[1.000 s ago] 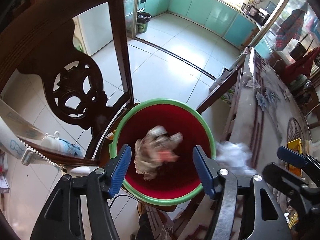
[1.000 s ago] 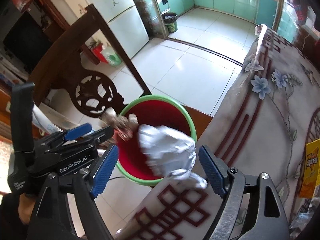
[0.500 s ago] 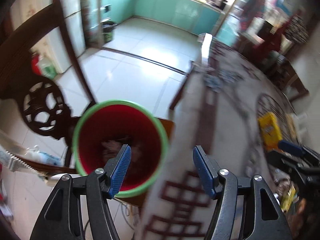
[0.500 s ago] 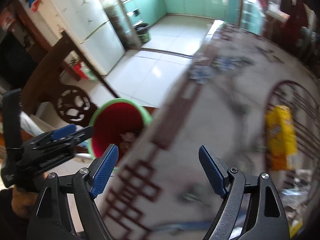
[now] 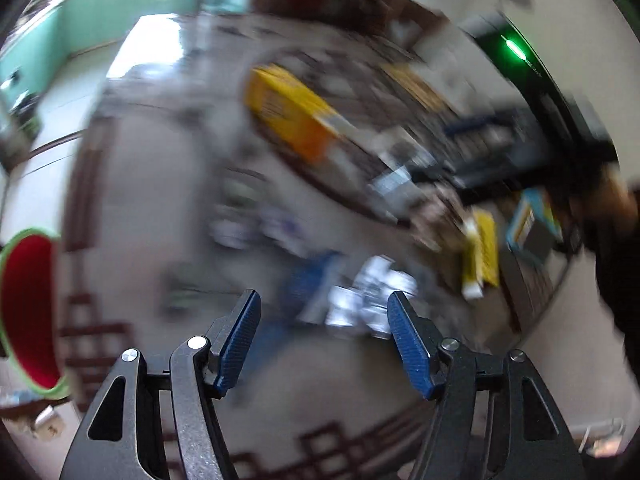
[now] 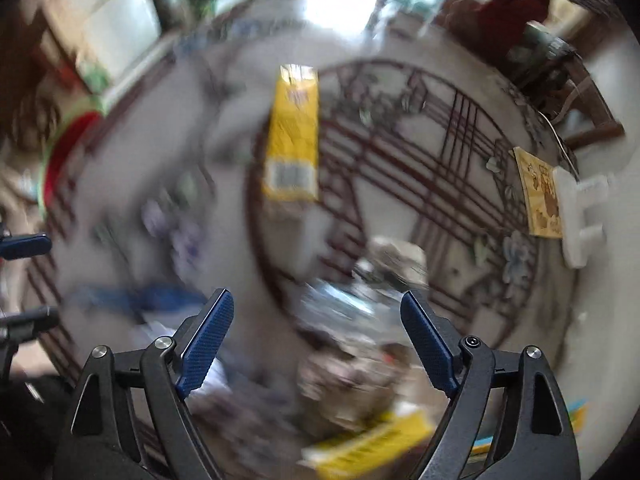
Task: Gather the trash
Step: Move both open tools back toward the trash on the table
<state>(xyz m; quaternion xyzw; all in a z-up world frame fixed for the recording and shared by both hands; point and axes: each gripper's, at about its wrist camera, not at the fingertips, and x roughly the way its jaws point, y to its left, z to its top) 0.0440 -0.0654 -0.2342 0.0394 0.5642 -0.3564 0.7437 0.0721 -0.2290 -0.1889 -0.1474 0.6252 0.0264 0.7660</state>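
Left gripper (image 5: 324, 336) spread empty over patterned worktop (image 5: 140, 200), blurred white crumpled wrapper (image 5: 368, 300) ahead, green-rimmed red bin (image 5: 24, 312) beyond worktop's left edge, right gripper (image 6: 316, 340) spread empty, yellow flat packet (image 6: 294, 136) mid-worktop, white plastic piece (image 6: 580, 216) only in right view.

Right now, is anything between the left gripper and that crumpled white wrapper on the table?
Nothing visible. The open left gripper faces the crumpled white wrapper directly; a blurred blue scrap lies just left of it.
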